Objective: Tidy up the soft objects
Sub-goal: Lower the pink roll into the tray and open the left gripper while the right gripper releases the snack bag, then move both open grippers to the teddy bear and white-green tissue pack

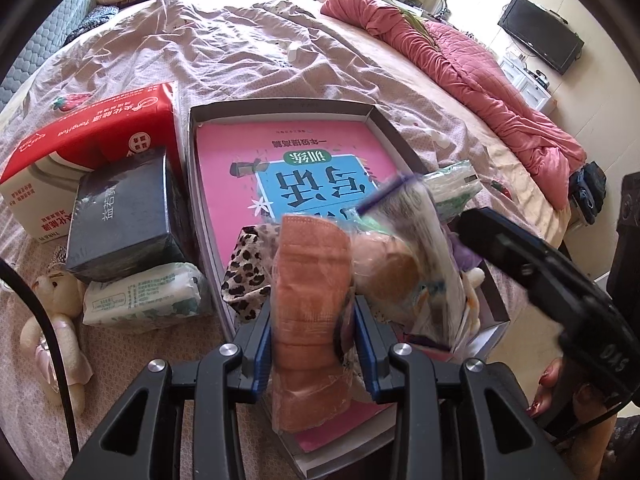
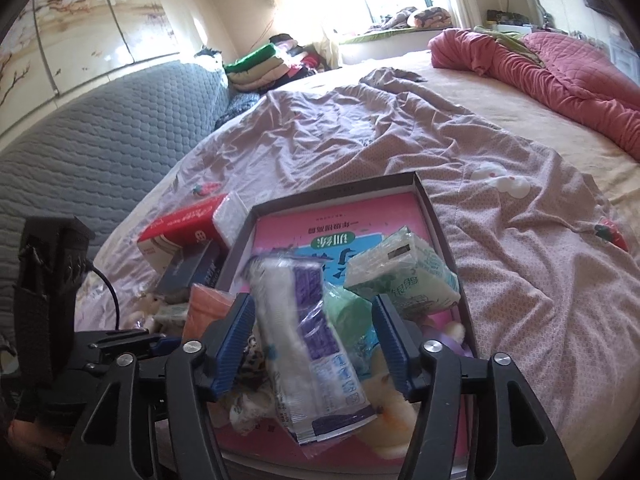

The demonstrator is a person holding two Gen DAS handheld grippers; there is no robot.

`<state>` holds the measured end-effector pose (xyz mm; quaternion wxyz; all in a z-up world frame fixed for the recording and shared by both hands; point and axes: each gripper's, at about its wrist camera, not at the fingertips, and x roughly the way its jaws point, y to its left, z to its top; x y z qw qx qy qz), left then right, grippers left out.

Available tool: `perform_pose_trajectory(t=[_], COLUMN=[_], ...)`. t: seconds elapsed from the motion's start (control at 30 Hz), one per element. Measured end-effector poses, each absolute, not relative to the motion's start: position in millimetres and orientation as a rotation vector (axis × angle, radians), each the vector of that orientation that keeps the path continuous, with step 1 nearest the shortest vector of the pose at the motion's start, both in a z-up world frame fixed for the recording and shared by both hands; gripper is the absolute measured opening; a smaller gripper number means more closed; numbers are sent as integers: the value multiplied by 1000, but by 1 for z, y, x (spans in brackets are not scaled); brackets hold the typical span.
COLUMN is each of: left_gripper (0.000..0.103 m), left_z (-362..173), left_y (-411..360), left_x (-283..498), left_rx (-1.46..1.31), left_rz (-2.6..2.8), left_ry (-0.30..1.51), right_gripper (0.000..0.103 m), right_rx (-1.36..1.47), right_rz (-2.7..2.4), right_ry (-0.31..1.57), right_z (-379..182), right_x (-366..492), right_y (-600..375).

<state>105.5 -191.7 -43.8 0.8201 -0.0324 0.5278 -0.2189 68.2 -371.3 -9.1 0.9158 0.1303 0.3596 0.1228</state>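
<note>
A shallow grey box (image 1: 280, 106) lies on the bed with a pink book (image 1: 240, 152) flat inside it. My left gripper (image 1: 313, 304) is shut on a clear pack of orange pads (image 1: 310, 320), held upright over the box's near end. My right gripper (image 2: 312, 300) stands open over the same box (image 2: 340, 192). A blurred purple-and-white cotton pack (image 2: 308, 344) hangs tilted between its fingers, and the pads do not press on it. Inside the box are a green tissue pack (image 2: 404, 276), a leopard-print cloth (image 1: 244, 272) and a yellowish plush toy (image 2: 390, 400).
Left of the box sit a red tissue box (image 1: 80, 148), a dark box (image 1: 120, 216), a white tissue pack (image 1: 144, 296) and a small teddy bear (image 1: 56, 320). A rumpled pink quilt (image 1: 480, 80) lies along the bed's right side. A grey padded headboard (image 2: 100, 140) stands at the left.
</note>
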Motion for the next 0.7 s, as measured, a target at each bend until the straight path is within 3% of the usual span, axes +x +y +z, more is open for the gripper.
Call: perform_pose_trajectory(t=[0.27, 0.7], left_gripper=[54, 60], left_z=[-27, 7], left_y=[-180, -123], left_x=[97, 85], left_rx=[-88, -65], left_rz=[-492, -380], left_ry=[1077, 984], right_gripper=[74, 74], right_rx=[277, 159], right_rz=[230, 341], right_ry=[676, 660], right_z=[11, 40], right_x=[56, 48], right_y=[-375, -307])
